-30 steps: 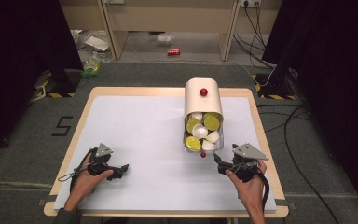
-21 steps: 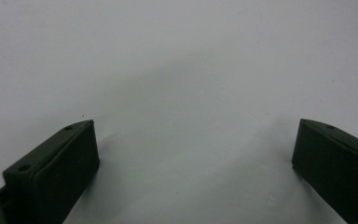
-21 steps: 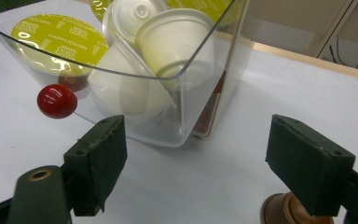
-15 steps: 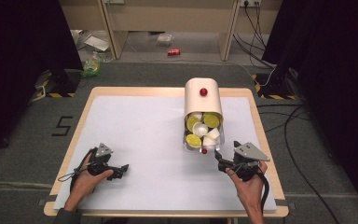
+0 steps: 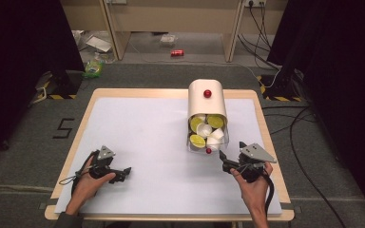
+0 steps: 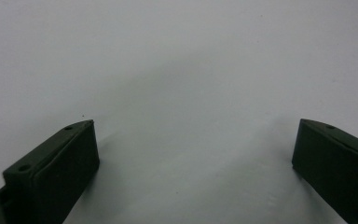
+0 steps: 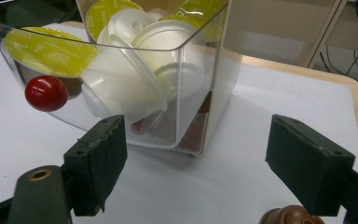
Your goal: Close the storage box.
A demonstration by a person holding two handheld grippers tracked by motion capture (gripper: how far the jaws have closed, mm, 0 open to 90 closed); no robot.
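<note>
A cream box (image 5: 207, 102) with a red knob lies on the white table top (image 5: 152, 142). Its clear drawer (image 5: 207, 135) is pulled out toward me and holds yellow-lidded and white capsules (image 7: 135, 79). A small red knob (image 7: 46, 93) sits on the drawer front. My right gripper (image 5: 232, 152) is just right of that front and faces the drawer's corner (image 7: 200, 116). Its jaws have just been opening, and my right gripper (image 7: 196, 158) stands open with only table between them. My left gripper (image 5: 123, 173) rests at the front left. My left gripper (image 6: 196, 149) is open over bare table.
A brown rounded thing (image 7: 289, 217) lies at the bottom edge of the right gripper view, by the right jaw. The table's wooden rim (image 5: 266, 137) runs close on the right. Cables (image 5: 309, 123) and a shelf unit (image 5: 171, 19) are on the floor beyond.
</note>
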